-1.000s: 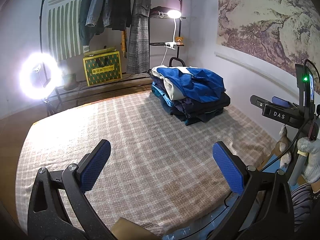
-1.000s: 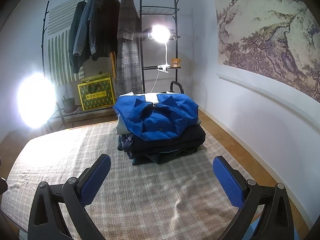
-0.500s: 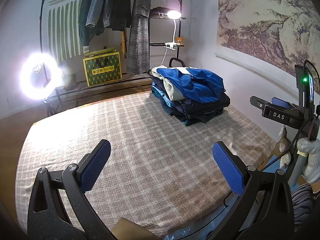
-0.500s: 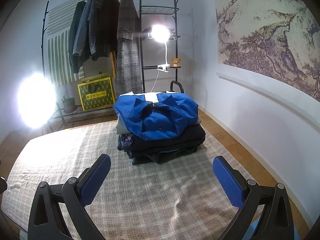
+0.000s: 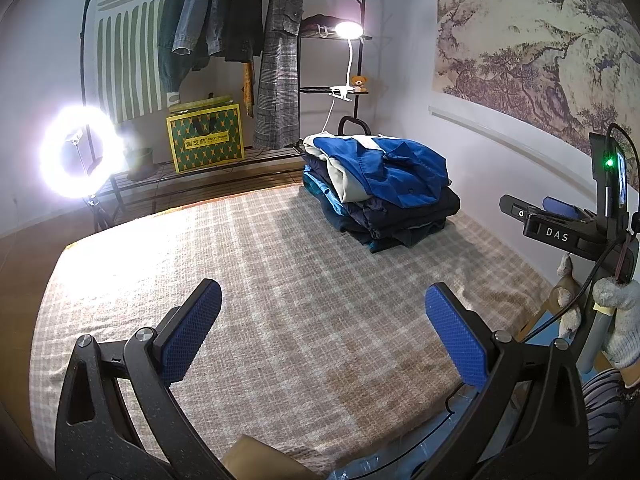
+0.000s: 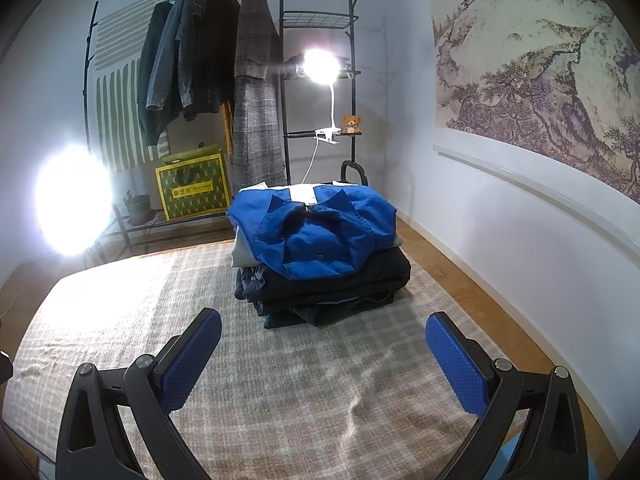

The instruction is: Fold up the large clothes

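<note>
A stack of folded clothes sits at the far right of a plaid-covered table. A blue jacket lies on top, dark garments beneath. My left gripper is open and empty, hovering over the bare plaid cloth well short of the stack. My right gripper is open and empty, facing the stack from close in front. The right gripper's body also shows at the right edge of the left wrist view.
A clothes rack with hanging coats stands behind the table. A yellow-green bag, a ring light and a clip lamp are near it. A white wall with a landscape mural runs along the right.
</note>
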`<state>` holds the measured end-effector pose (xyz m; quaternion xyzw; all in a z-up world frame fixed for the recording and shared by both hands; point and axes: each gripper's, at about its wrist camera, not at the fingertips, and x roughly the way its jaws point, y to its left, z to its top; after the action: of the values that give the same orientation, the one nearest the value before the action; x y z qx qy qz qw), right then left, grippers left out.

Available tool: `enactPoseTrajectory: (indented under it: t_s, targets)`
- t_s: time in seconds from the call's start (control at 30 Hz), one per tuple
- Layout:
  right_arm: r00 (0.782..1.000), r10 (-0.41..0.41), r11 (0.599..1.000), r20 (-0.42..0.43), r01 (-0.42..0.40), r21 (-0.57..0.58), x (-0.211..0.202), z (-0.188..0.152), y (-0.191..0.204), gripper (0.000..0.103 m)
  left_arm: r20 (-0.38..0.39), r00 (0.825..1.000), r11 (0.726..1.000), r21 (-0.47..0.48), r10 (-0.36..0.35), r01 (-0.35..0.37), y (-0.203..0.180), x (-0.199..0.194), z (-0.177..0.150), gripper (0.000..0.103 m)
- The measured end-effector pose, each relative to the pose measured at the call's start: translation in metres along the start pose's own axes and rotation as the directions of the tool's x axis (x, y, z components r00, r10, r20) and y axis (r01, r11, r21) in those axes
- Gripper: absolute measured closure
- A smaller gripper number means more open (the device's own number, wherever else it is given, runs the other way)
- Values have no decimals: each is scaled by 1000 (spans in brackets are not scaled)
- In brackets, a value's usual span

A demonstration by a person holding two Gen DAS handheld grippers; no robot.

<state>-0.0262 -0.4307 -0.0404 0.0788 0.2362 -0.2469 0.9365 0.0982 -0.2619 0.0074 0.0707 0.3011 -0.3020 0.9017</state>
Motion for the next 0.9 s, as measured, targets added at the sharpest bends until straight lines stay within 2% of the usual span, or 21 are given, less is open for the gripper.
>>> enactPoseTrajectory:
  t_s: [0.5, 0.9]
  targets:
    - [1000, 1, 1000, -6, -1, -5, 1, 0, 0, 0, -7, 1000, 1000, -8, 2, -2, 3, -2, 3, 0]
    - [1000, 2, 1000, -7, -2, -6, 2, 0, 0, 0, 60, 998, 999, 19, 37, -38, -5, -10, 4, 0]
